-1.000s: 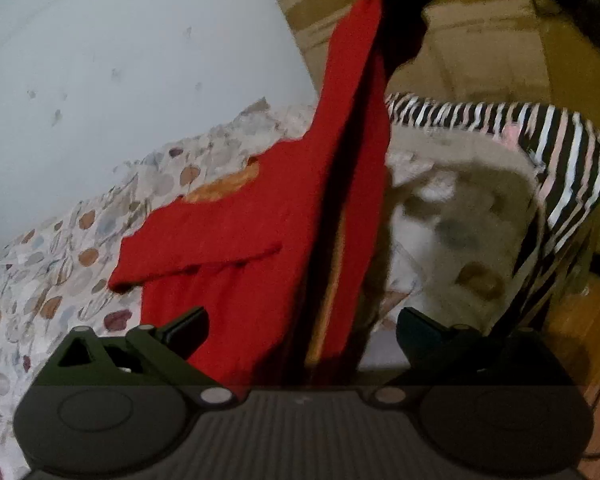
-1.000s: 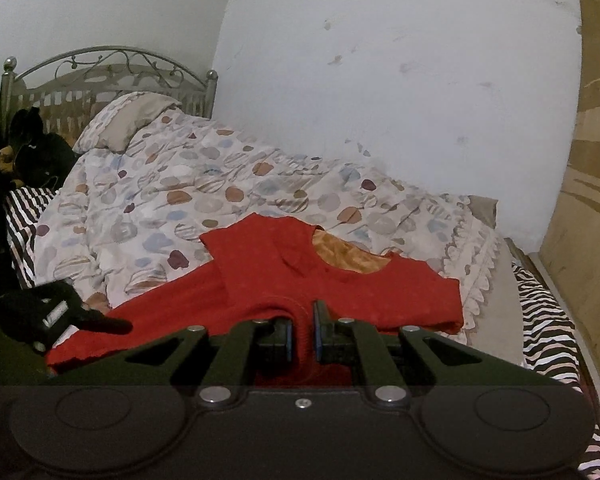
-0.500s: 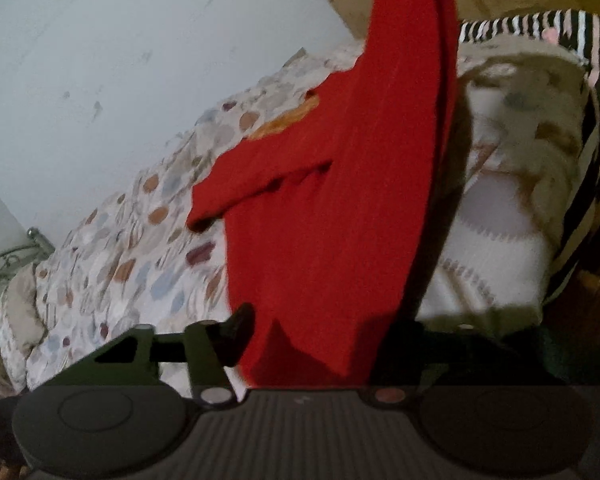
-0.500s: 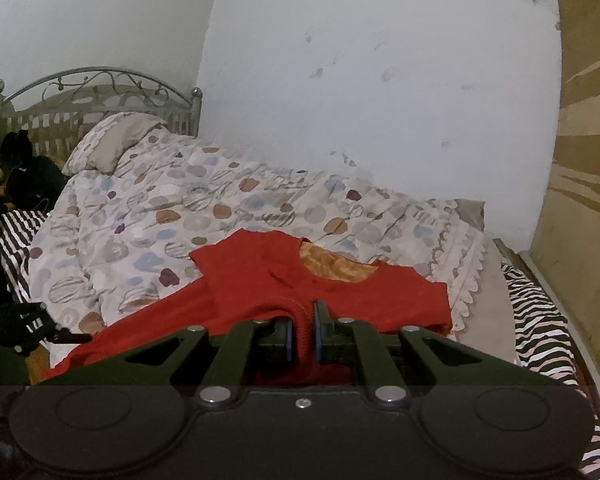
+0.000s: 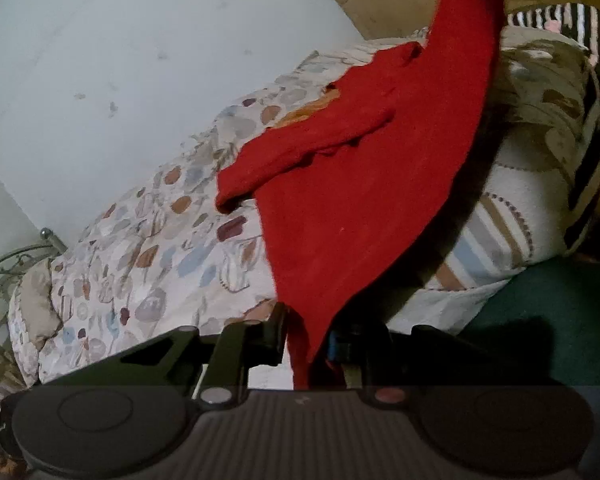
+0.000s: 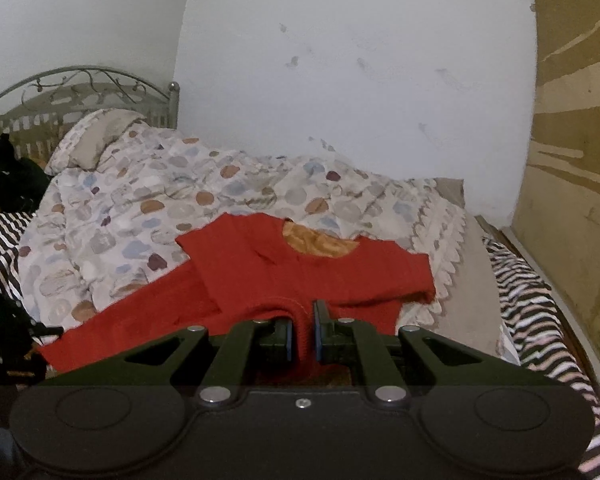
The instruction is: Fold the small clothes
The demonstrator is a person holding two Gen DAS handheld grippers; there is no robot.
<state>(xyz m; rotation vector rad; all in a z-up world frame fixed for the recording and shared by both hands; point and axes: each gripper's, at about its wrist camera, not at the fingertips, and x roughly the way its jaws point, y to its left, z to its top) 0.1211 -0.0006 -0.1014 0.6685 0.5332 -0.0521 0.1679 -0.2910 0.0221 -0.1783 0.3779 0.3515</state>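
A small red garment [image 6: 300, 272] with an orange lining at the neck lies on the patterned duvet [image 6: 160, 208]. My right gripper [image 6: 302, 336] is shut on a fold of its near edge. In the left wrist view the same red garment [image 5: 360, 200] rises in a taut sheet toward the top right, one sleeve lying across the duvet [image 5: 160, 240]. Its lowest corner hangs between the fingers of my left gripper [image 5: 306, 340], whose jaws are closing around it with a little gap still showing.
A white wall runs behind the bed. A metal headboard [image 6: 80, 88] and a pillow [image 6: 96, 140] stand at the far left. A zebra-striped sheet [image 6: 532, 304] and a wooden board [image 6: 572, 160] border the right side. A striped blanket [image 5: 500, 232] hangs off the bed edge.
The left jaws went from wide open to narrow around the garment's lower corner, and that gripper moved in toward it. The right gripper stayed shut on the garment and shifted slightly.
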